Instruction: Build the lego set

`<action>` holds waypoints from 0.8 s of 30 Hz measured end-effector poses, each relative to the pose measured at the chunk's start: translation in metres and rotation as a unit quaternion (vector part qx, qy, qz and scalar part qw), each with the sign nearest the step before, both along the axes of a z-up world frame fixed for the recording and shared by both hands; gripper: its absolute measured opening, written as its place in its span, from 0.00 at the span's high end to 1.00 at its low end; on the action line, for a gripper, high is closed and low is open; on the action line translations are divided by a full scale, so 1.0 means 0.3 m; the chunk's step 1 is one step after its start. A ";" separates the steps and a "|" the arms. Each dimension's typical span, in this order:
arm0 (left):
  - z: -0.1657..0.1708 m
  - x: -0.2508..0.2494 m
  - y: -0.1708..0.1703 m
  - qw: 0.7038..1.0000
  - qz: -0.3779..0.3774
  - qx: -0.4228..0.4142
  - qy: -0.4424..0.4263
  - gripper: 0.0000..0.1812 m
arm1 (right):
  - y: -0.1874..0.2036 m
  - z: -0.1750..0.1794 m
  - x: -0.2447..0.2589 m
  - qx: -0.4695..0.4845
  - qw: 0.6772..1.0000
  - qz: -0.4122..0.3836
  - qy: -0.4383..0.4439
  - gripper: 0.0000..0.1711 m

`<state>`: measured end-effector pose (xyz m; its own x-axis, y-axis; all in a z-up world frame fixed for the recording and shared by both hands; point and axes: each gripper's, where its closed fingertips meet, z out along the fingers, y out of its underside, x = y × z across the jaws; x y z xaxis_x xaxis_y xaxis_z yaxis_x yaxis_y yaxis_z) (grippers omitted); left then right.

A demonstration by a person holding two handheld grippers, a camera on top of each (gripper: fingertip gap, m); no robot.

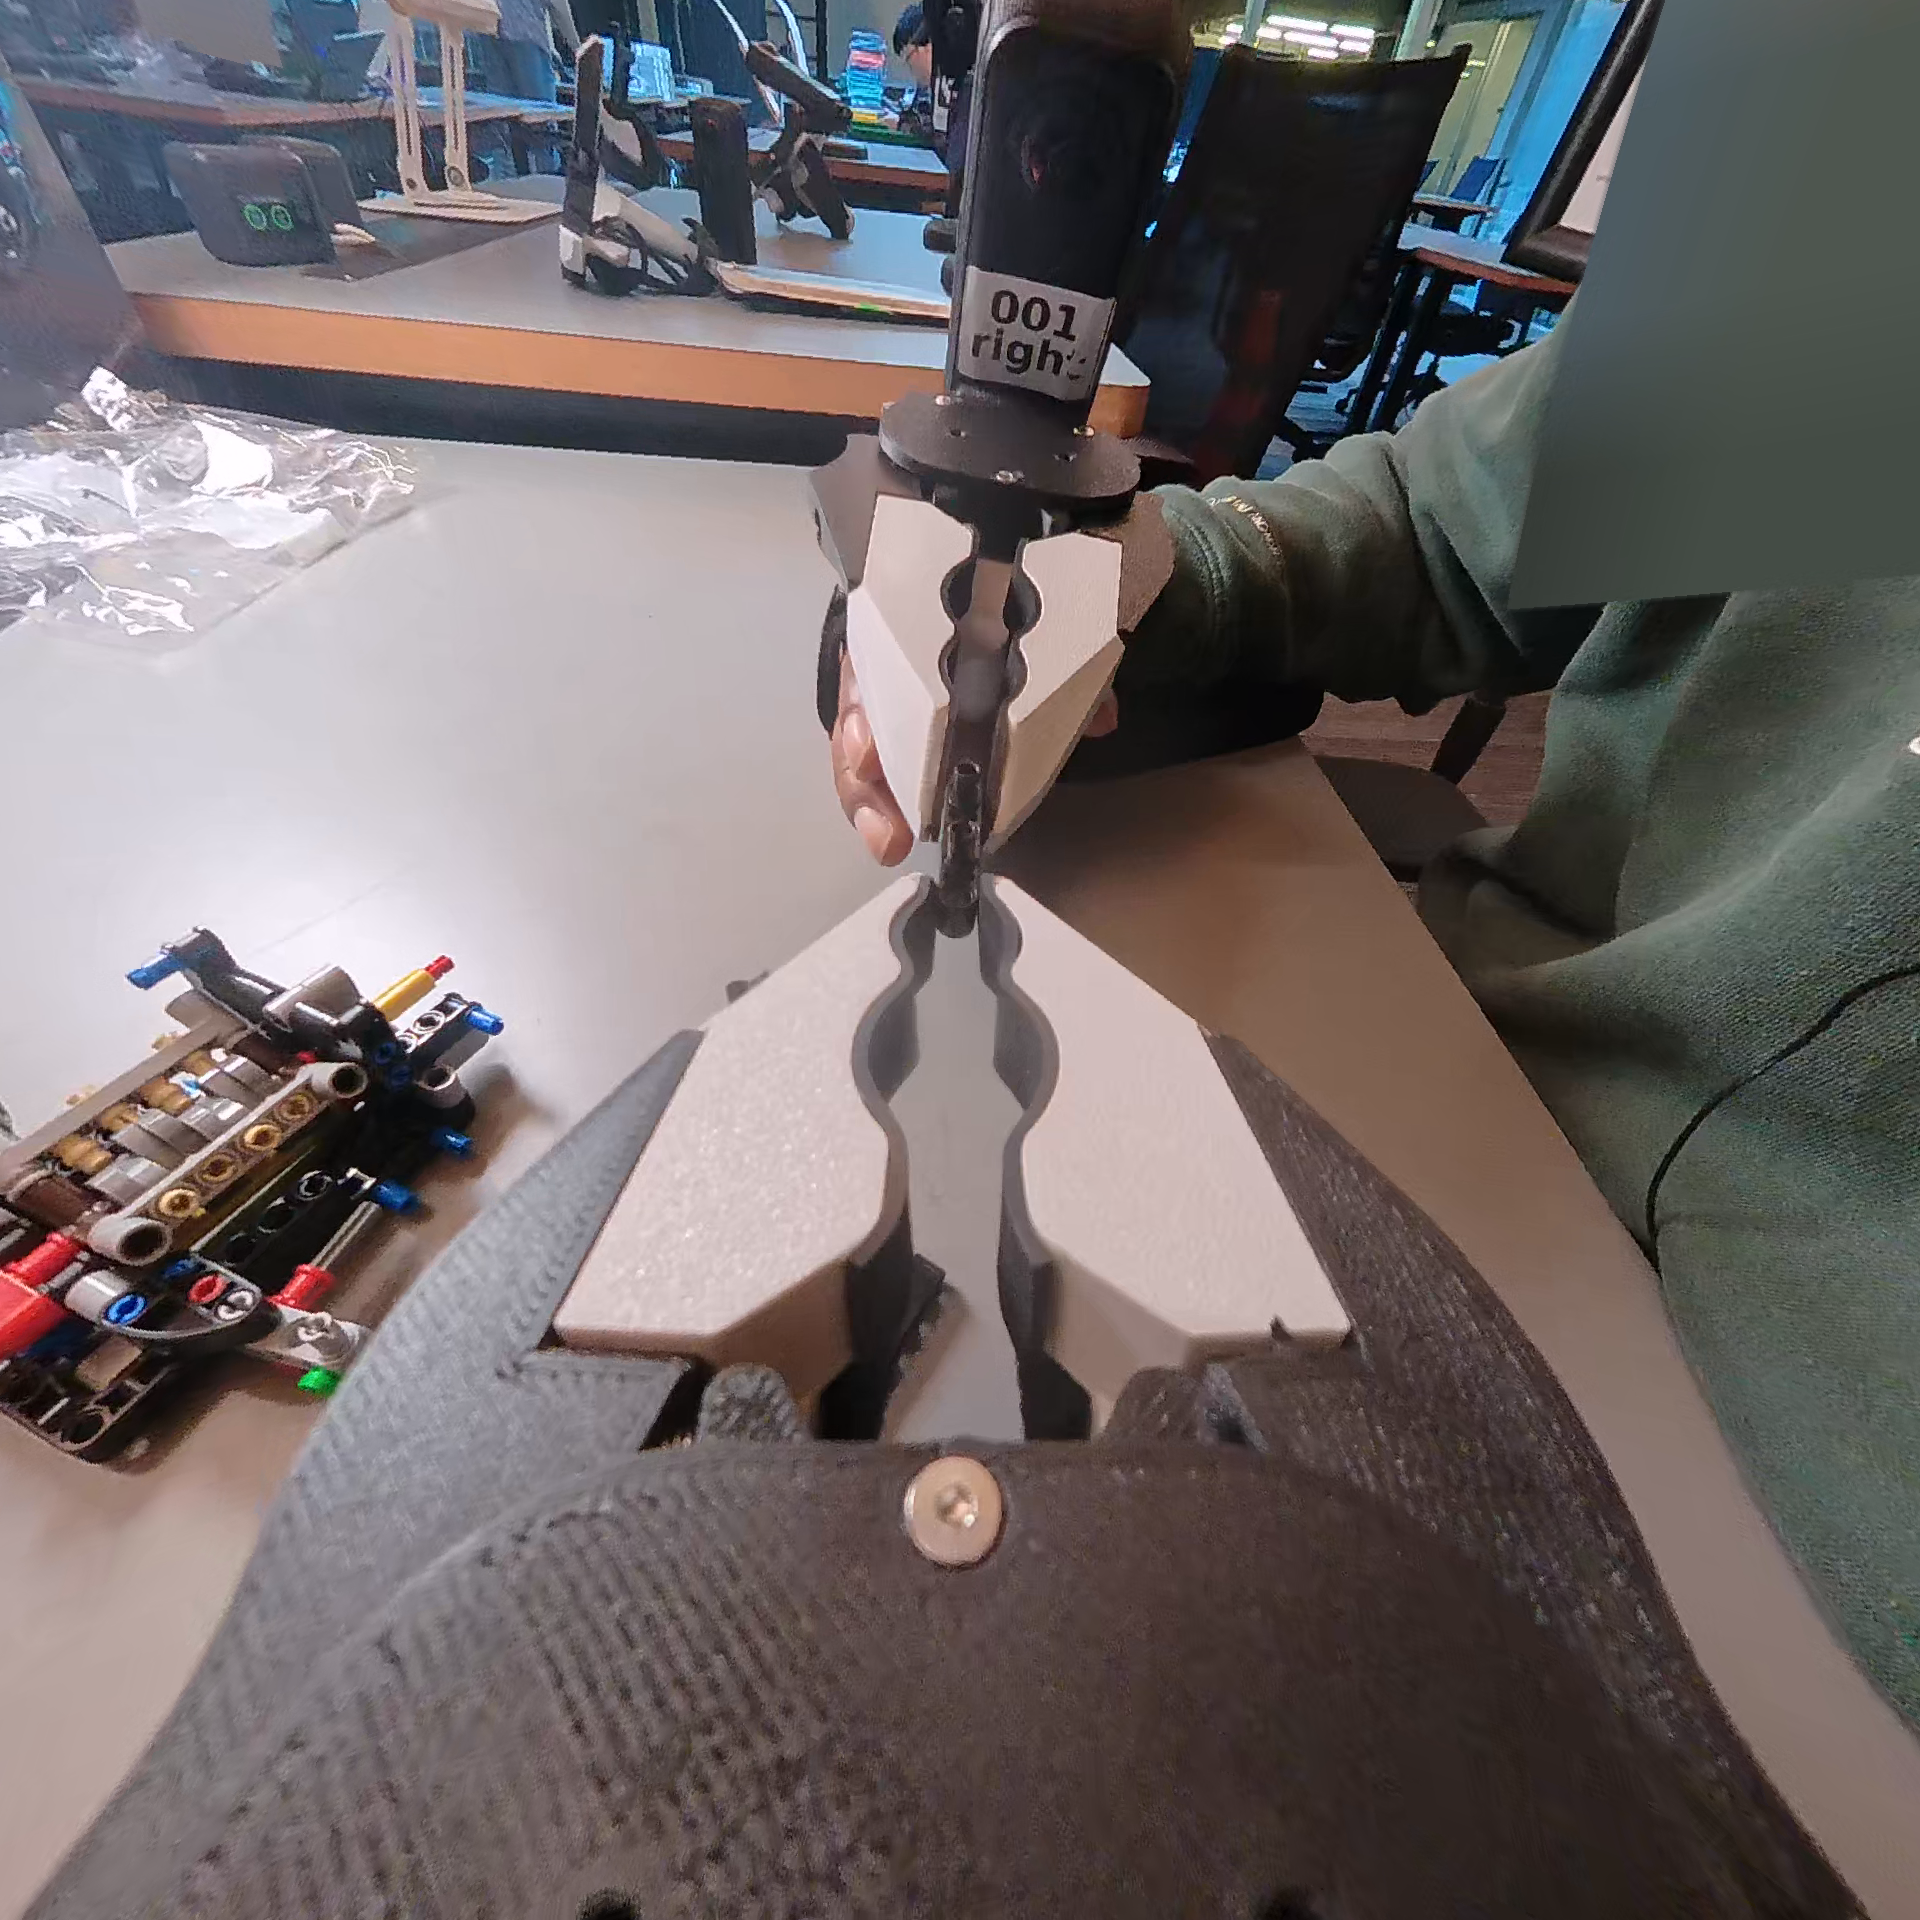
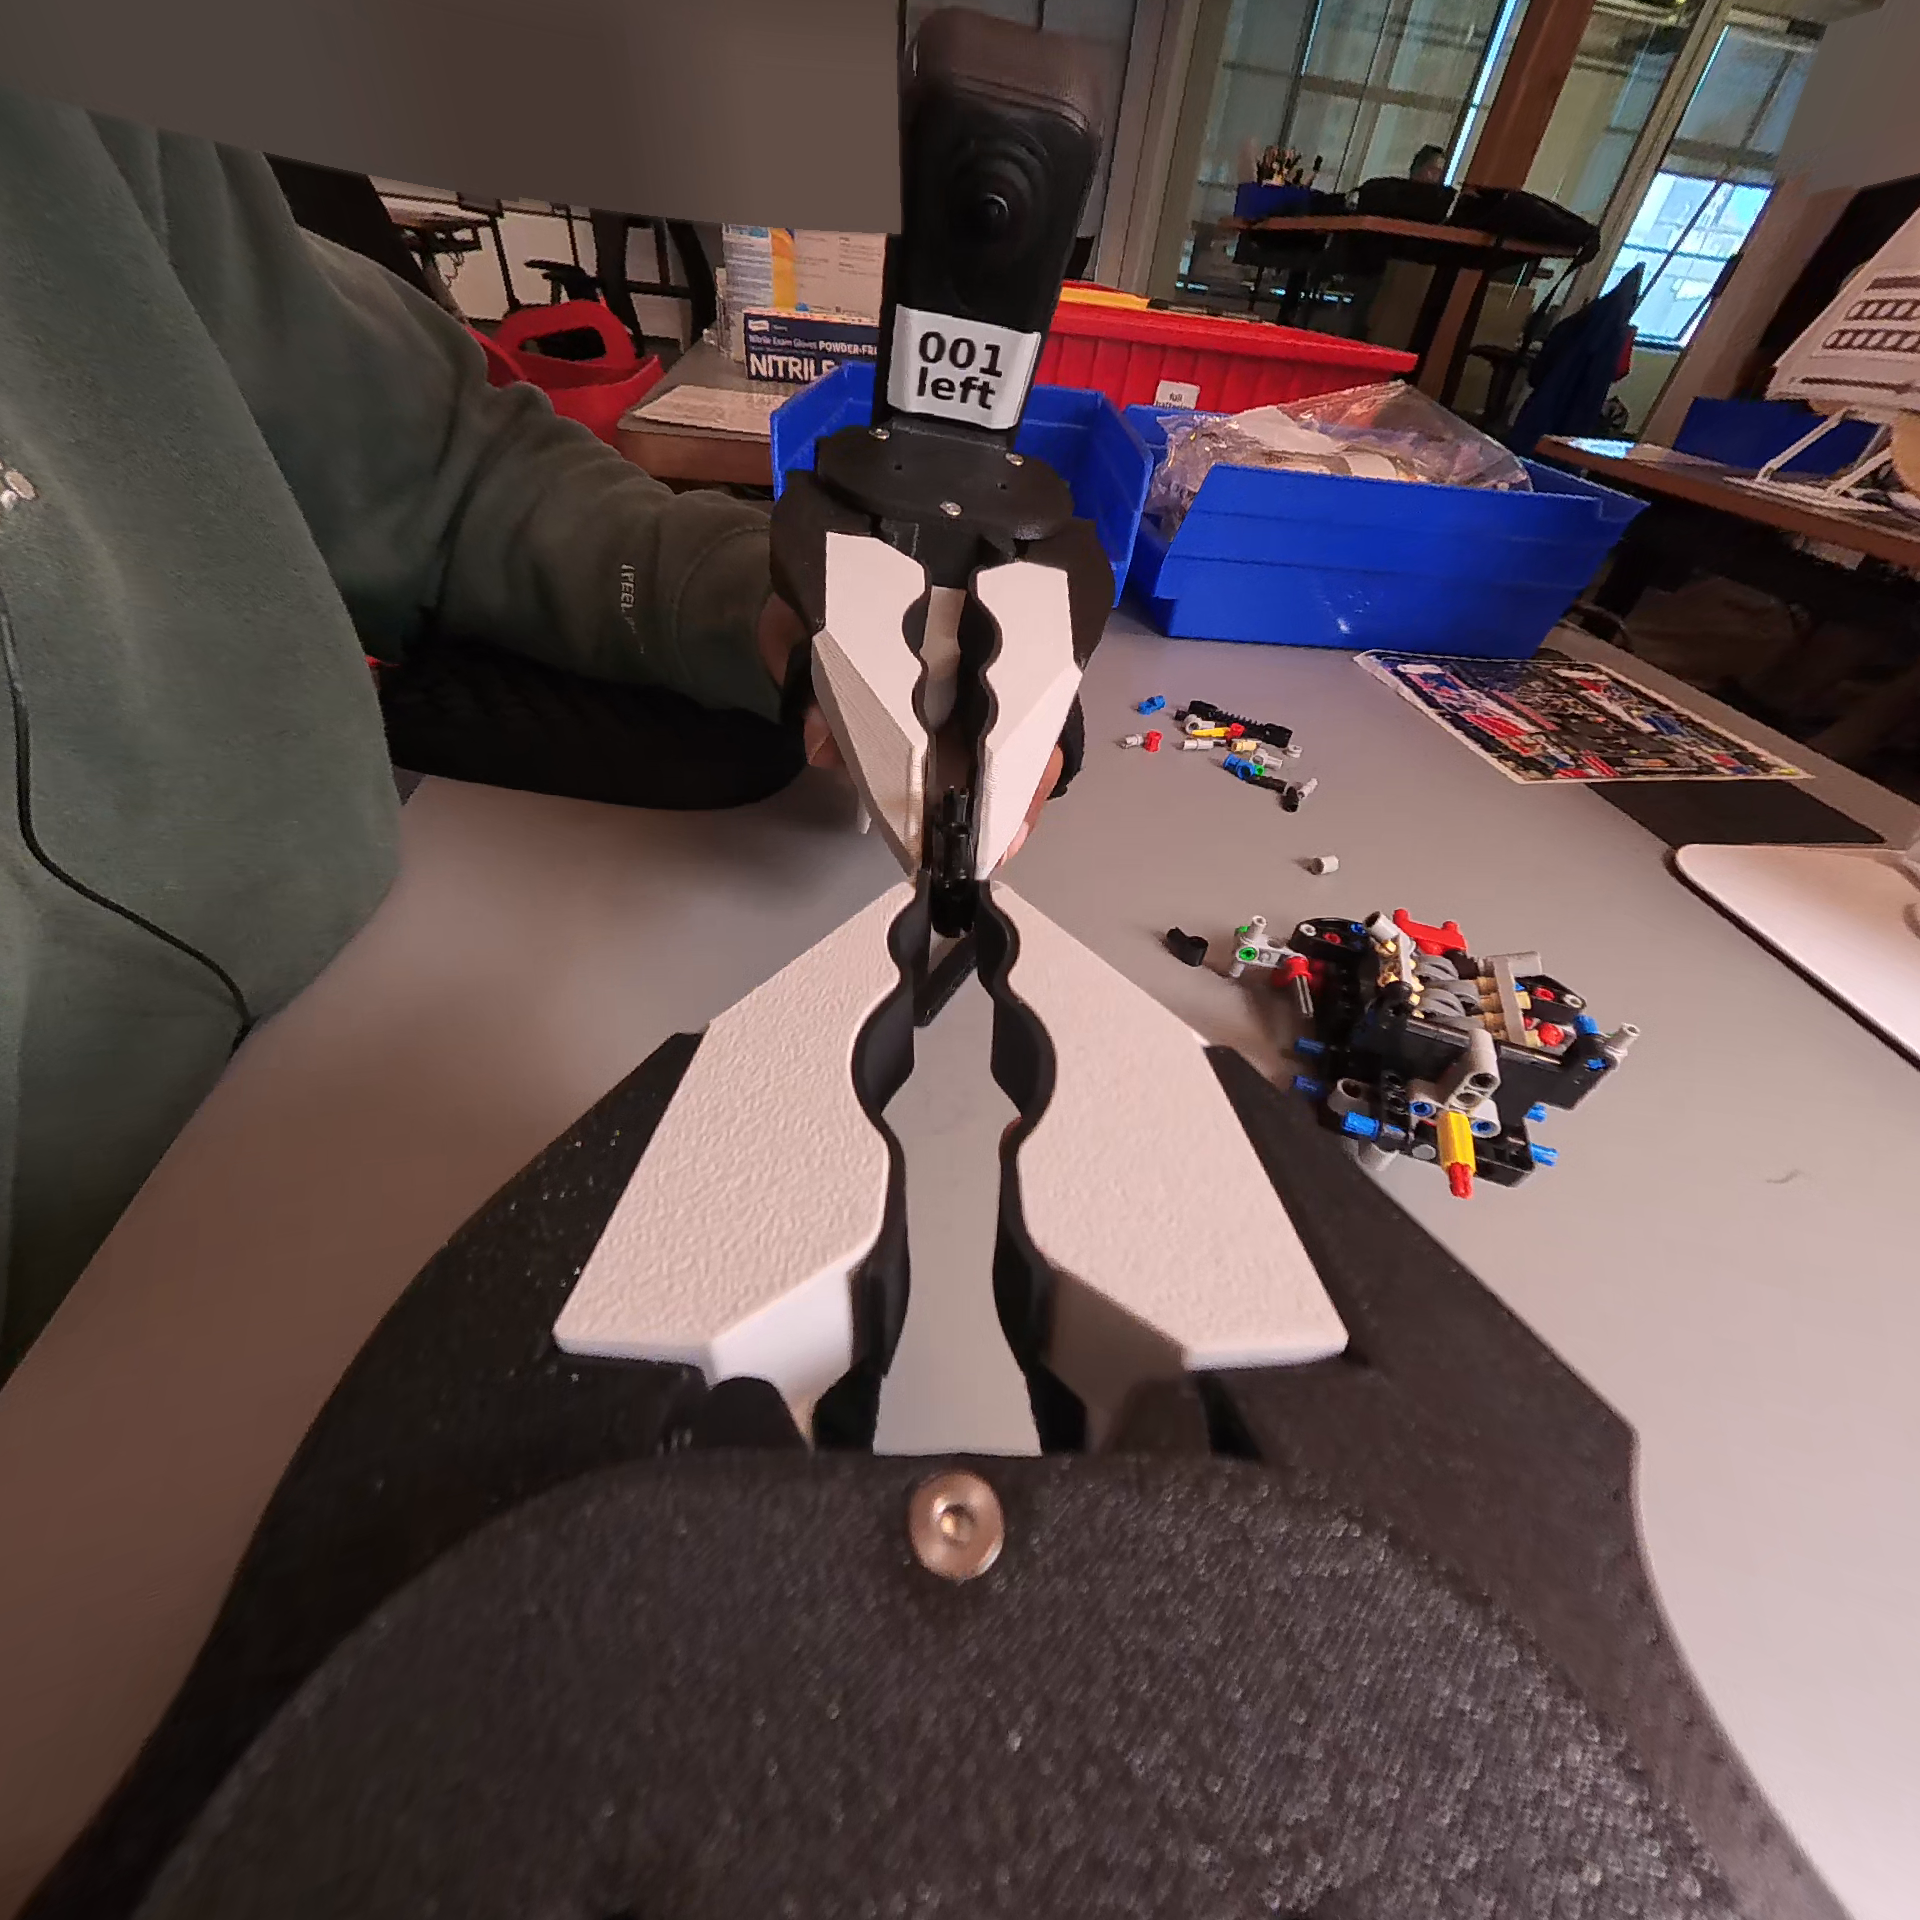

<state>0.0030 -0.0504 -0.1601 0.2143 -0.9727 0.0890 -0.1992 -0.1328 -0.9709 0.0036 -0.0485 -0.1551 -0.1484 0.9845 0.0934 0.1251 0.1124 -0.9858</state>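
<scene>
Our left gripper and right gripper, both pinched narrow mid-frame, share one small, light, stiff black plastic pin; we grip its ends.

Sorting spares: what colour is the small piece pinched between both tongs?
Black, clearest in the right wrist view.

Left gripper: jaws nearly closed, tips pinching (something small, dark).
Right gripper: likewise, tip-to-tip opposite.

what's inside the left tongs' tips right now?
A small black lego piece sits pinched at the tips of the left tongs; the right tongs grip its other end, tip to tip above the grey table. The fingers hide the part's middle, so its exact shape cannot be told.
</scene>
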 end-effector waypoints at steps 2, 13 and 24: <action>-0.008 -0.001 0.002 1.000 -0.001 -0.008 0.005 0.97 | 0.003 -0.009 -0.001 -0.005 1.000 -0.001 -0.008 0.96; -0.045 -0.007 0.006 0.999 0.006 -0.005 0.041 0.97 | 0.010 -0.060 -0.007 -0.004 0.999 -0.009 -0.053 0.96; -0.108 -0.015 0.024 0.996 0.018 -0.036 0.078 0.97 | 0.032 -0.125 -0.011 -0.021 0.993 -0.026 -0.114 0.96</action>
<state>-0.0015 -0.0431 -0.1924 0.2655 -0.9566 0.1204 -0.3406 -0.2099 -0.9165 0.0002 -0.0388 -0.1928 -0.1104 0.9937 0.0216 0.3500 0.0592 -0.9349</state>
